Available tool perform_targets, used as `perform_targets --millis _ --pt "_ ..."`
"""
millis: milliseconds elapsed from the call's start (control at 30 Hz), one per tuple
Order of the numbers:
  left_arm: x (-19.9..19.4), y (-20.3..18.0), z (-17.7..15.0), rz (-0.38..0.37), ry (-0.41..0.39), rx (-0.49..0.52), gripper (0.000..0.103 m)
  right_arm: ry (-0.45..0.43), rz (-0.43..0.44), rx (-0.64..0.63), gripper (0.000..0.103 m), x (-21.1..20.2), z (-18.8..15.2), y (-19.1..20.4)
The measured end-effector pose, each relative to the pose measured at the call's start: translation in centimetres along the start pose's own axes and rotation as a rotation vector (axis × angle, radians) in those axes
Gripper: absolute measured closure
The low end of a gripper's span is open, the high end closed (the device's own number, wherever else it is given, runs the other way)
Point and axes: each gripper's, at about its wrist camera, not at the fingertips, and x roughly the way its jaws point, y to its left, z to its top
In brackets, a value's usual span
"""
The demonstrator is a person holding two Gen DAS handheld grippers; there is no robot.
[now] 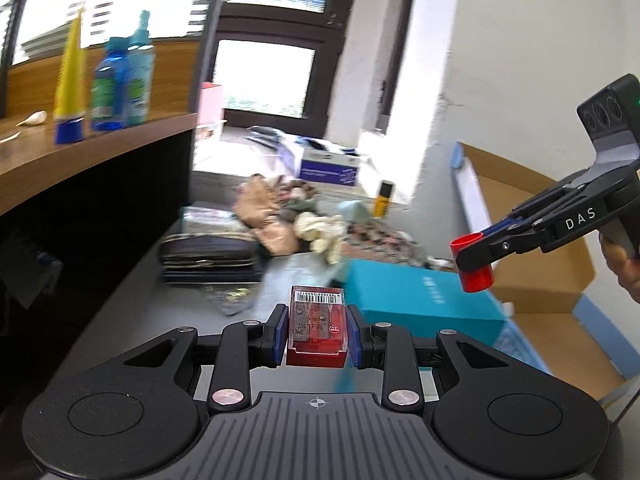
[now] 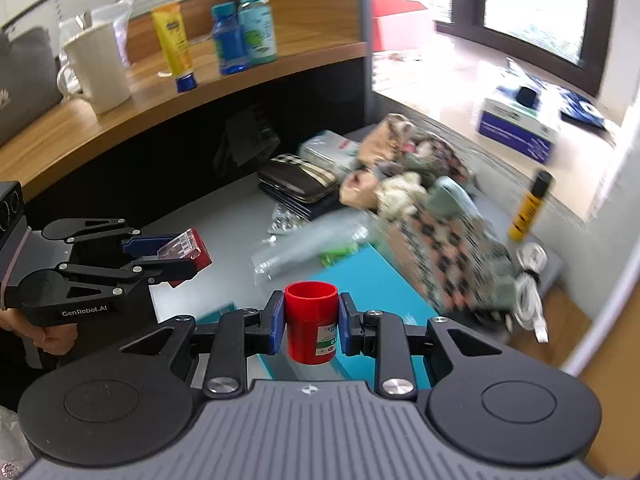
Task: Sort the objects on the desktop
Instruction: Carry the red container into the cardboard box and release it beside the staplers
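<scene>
Two small red things are in the air at this moment, one in each tool. The left gripper (image 1: 318, 330) is clenched on a red plastic box (image 1: 316, 326) with a clear lid and a barcode label; the blue pads press its two long side walls, and it hangs above the grey desk (image 1: 132, 320), at 6 o'clock from the dark wallets (image 1: 210, 256). The right gripper (image 2: 310, 322) is clenched on a red cylinder cup (image 2: 311, 322), open at the top, with a green and white label on its side. In the left wrist view this cup (image 1: 472, 262) is at 3 o'clock, over the cardboard box (image 1: 536, 264); in its own view it hangs over the teal box (image 2: 384, 292).

I judge both things to be light, stiff and smooth. The plastic box (its lid looks thin and brittle) may crack under a hard squeeze, so the flat side walls near the middle are the good place to hold, as now. The cup is round and glossy, so it can turn or slip between flat pads; holding it across the widest part, at the middle of its height, seems the safest. What is inside the plastic box I cannot tell, so it is better kept level.
</scene>
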Motion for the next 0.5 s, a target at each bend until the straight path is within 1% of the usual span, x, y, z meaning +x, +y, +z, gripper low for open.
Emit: perform_targets --millis 233,400,500 --pt "0.5 -4.6 0.1 -0.071 0.01 0.04 0.07 -0.047 -0.023 0.168 0.072 -5.0 -4.8 -4.1" --pt "1.2 -7.6 -0.2 -0.127 0.024 0.056 0.07 -0.076 -0.082 0.27 0.072 -8.2 -8.9 -6.9" --pt "1.8 -9.2 -0.3 -0.162 0.033 0.06 0.07 -0.073 -0.122 0.326 0.072 -9.2 -11.3 -8.6"
